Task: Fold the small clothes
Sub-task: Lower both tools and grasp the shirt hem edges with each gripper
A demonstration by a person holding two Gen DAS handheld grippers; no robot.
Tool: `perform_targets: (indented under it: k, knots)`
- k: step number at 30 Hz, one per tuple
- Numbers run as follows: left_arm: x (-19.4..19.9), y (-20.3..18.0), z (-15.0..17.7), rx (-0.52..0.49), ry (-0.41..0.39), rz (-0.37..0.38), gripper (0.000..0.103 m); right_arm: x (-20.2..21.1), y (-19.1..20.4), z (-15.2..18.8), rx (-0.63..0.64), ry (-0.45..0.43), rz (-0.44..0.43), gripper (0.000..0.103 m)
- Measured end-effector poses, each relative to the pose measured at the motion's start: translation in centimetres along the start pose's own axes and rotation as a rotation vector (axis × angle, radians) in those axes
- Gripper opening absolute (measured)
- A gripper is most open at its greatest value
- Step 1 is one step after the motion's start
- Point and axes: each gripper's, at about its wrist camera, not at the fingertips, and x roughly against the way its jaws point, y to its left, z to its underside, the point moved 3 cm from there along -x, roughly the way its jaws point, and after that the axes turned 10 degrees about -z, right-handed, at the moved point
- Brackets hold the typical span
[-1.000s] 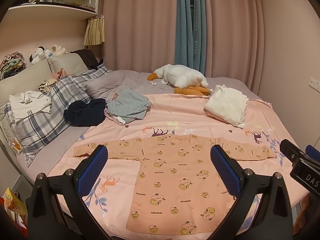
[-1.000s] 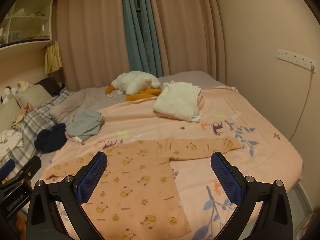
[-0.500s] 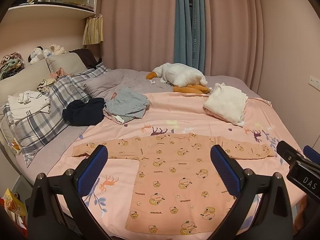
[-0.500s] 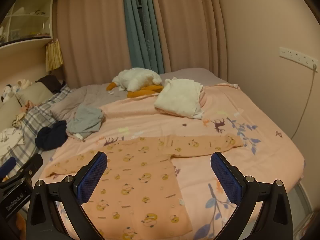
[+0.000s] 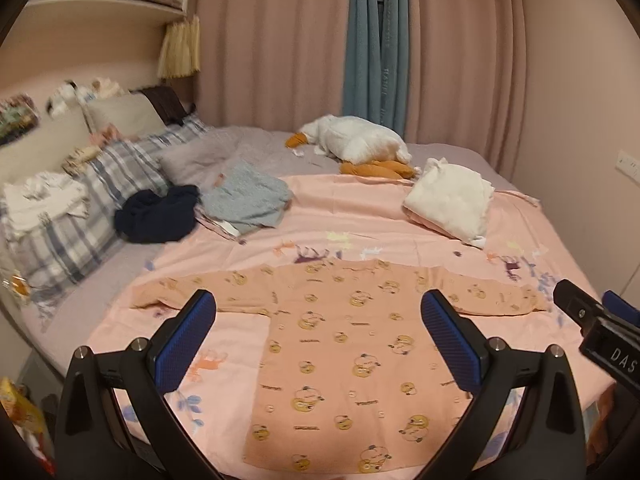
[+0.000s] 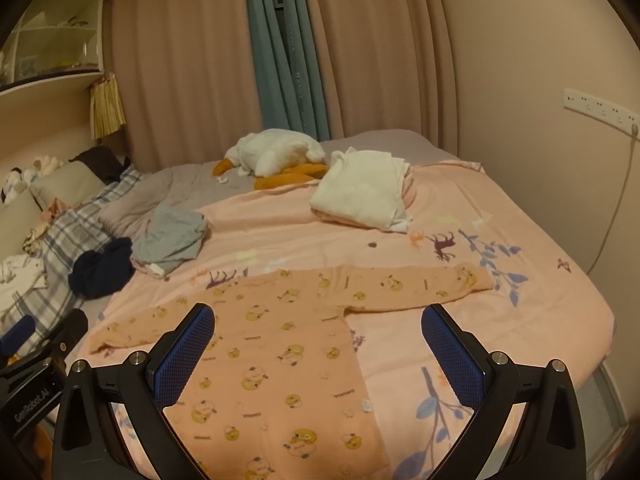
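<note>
Since the earlier frames, both wrist views are sitting slightly higher and further back; the orange shirt is lying unchanged. The bed (image 5: pixel 400 208), covered by a pink printed sheet (image 6: pixel 520 320), is filling the middle of both frames. The orange shirt (image 5: pixel 352 344) is lying flat in the lower centre, sleeves spread to both sides. A white folded garment (image 5: pixel 448 204) is resting at upper right, a grey garment (image 5: pixel 248 200) and a dark garment (image 5: pixel 156 216) at centre left. The left gripper (image 5: pixel 318 336) and right gripper (image 6: pixel 318 348) are hovering above the shirt, jaws released and spread wide, grasping nothing.
</note>
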Motion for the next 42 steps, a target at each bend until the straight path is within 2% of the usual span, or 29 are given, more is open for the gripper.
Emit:
perform_targets:
  k: [3,6,8,11,14,17,19,21,22,24,25,26,29,31,32,34,37,39,42]
  knots:
    - [-3.9,1.3,-0.6,0.024,0.032,0.04,0.103,-1.9,-1.8,-1.2,-0.01,0.021,-0.042,0.103]
    - [-10.3,3.8,-0.9,0.095,0.141,0.102,0.103,-5.3,-6.0,-2.9,-0.069,0.057,-0.043,0.103]
    - [-14.8,5.9,-0.6,0.155,0.189,0.087,0.103,-8.0,-9.2,-3.6,-0.105,0.081,-0.01,0.103]
    - [-20.3,7.4,0.4,0.17,0.249,0.06,0.102,-12.5,-15.0,-3.7,-0.17,0.13,0.042,0.103]
    - [-26.3,8.1,2.8,0.208,0.375,0.104,0.102,-16.8,-20.5,-2.8,-0.263,0.201,0.042,0.103]
    - [-31.7,8.0,6.5,0.283,0.538,0.15,0.101,-20.2,-26.0,-1.3,-0.408,0.249,0.046,0.103]
    - [-33.7,7.3,8.3,0.304,0.615,0.172,0.099,-21.1,-29.0,-0.2,-0.48,0.233,0.093,0.103]
    - [-35.4,5.9,9.9,0.3,0.693,0.24,0.092,-21.3,-30.9,0.6,-0.514,0.217,0.12,0.103]
    - [-35.8,5.3,10.4,0.291,0.705,0.244,0.092,-21.3,-31.7,1.1,-0.531,0.219,0.125,0.103]
    - [-35.6,4.7,9.8,0.281,0.651,0.232,0.092,-21.2,-33.3,2.0,-0.564,0.231,0.139,0.102]
    - [-35.8,4.6,9.5,0.303,0.655,0.253,0.09,-21.0,-33.8,2.3,-0.575,0.23,0.143,0.101]
    - [-35.9,4.6,9.3,0.336,0.668,0.279,0.079,-20.7,-34.3,2.5,-0.59,0.231,0.15,0.101]
    - [-36.5,4.9,9.2,0.428,0.707,0.339,0.07,-20.0,-36.6,3.0,-0.633,0.226,0.154,0.099]
    - [-36.4,4.6,9.3,0.39,0.701,0.324,0.06,-19.8,-38.4,3.4,-0.684,0.207,0.117,0.093]
    - [-36.3,4.6,9.4,0.363,0.693,0.306,0.05,-19.7,-39.1,3.6,-0.71,0.199,0.103,0.091]
    - [-36.3,4.6,9.6,0.32,0.683,0.265,0.039,-19.6,-40.6,4.2,-0.783,0.186,0.071,0.079]
    - [-36.9,5.6,9.8,0.347,0.696,0.254,0.031,-20.5,-42.2,5.7,-0.875,0.192,0.048,0.066]
    - [-37.3,6.2,10.0,0.367,0.709,0.235,0.016,-21.0,-42.4,6.5,-0.896,0.194,0.025,0.057]
    - [-37.4,6.2,10.0,0.336,0.712,0.207,0.013,-21.2,-42.3,6.7,-0.892,0.163,0.019,0.047]
